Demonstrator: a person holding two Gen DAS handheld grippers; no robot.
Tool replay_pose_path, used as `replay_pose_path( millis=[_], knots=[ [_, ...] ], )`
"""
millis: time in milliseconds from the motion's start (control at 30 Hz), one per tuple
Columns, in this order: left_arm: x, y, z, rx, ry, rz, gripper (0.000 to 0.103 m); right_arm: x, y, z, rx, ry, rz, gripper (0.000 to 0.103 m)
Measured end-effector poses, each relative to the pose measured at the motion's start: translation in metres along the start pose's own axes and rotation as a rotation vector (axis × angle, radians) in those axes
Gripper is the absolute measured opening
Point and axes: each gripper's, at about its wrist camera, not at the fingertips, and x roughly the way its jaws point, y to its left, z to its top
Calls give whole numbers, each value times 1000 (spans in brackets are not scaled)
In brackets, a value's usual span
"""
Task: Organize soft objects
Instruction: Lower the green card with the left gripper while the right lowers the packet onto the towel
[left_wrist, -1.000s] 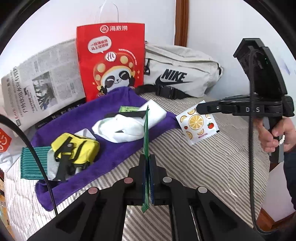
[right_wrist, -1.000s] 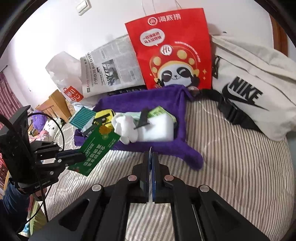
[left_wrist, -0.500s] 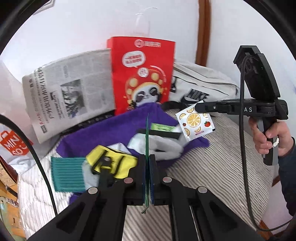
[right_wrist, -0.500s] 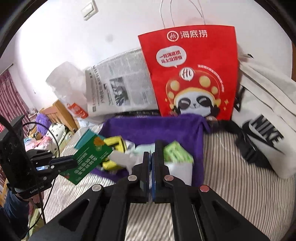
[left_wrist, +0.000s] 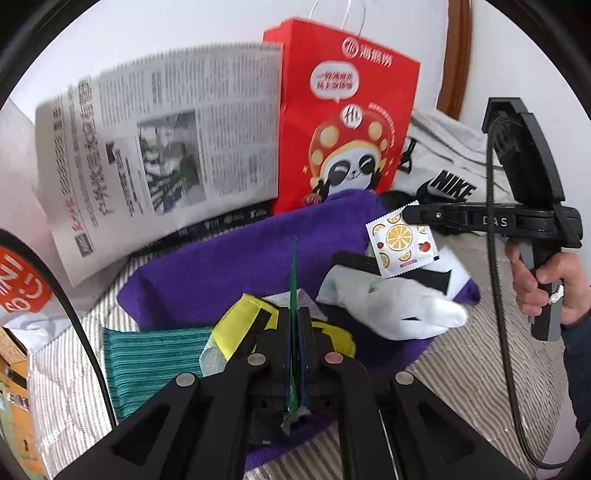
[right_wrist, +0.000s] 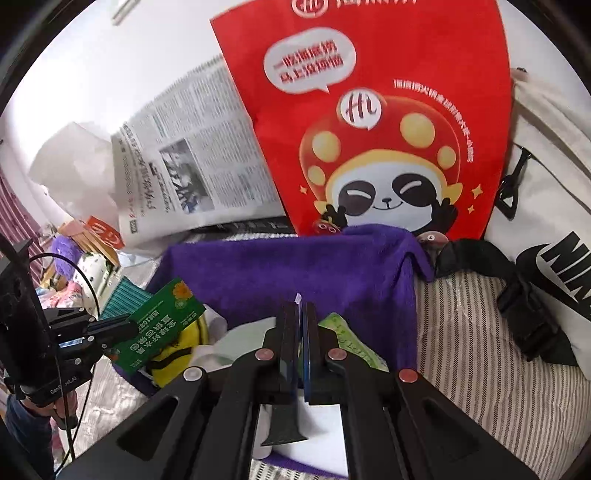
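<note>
My left gripper (left_wrist: 294, 314) is shut on a flat green packet (left_wrist: 293, 273), seen edge-on here and face-on in the right wrist view (right_wrist: 162, 325). My right gripper (right_wrist: 301, 312) is shut on a white fruit-print sachet (left_wrist: 402, 240), only its thin edge (right_wrist: 298, 297) showing in its own view. Both hover over a purple towel (left_wrist: 236, 273) on the striped bed. On the towel lie a white sock (left_wrist: 399, 306), a yellow pouch (left_wrist: 240, 328), a teal cloth (left_wrist: 155, 354) and a light green packet (right_wrist: 351, 339).
A red panda paper bag (right_wrist: 369, 122), a newspaper (left_wrist: 162, 147) and a grey Nike bag (right_wrist: 554, 236) stand against the wall behind the towel. A white plastic bag (right_wrist: 70, 173) lies at the left. Striped bedding (right_wrist: 480, 354) shows to the right.
Both grippers have moved forward toward the towel and the red bag, still holding their packets. The left view has swung left; the sachet now hangs over the white sock.
</note>
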Motion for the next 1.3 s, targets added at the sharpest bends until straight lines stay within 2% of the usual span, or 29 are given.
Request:
replay_pose_path(
  millis=[167,367,400,433,500,567,633,700,867,933,1067,1300],
  knots=[
    [9,-5,-1,10,12,-15,5,10,-4,-2,-29,43,-36,4],
    [12,-12,-2,1,26,-27,9,16,-5,-9,-81,79,-114,14],
    [12,-13,-3,-4,28,-33,10,16,-5,-9,-90,82,-120,21],
    [12,-14,-4,-7,34,-35,15,16,-4,-10,-98,85,-130,34],
    [13,-16,-8,-10,44,-24,25,15,-4,-13,-116,81,-167,48],
    [12,-19,-10,-16,53,-8,44,8,-3,-16,-126,63,-188,54],
    [8,-19,-14,-38,51,-1,55,4,-5,-17,-115,61,-205,64],
    [3,-17,-17,-65,43,5,56,-1,-6,-19,-103,56,-220,69],
    [-13,-14,-22,-106,37,44,57,-21,-4,-29,-60,52,-215,70],
    [-22,-15,-25,-121,35,75,65,-31,3,-34,-52,48,-230,73],
    [-44,-17,-32,-168,36,113,66,-56,18,-48,-44,45,-281,79],
    [-96,-33,-45,-190,-34,178,73,-104,47,-76,-11,-3,-315,86]
  ],
)
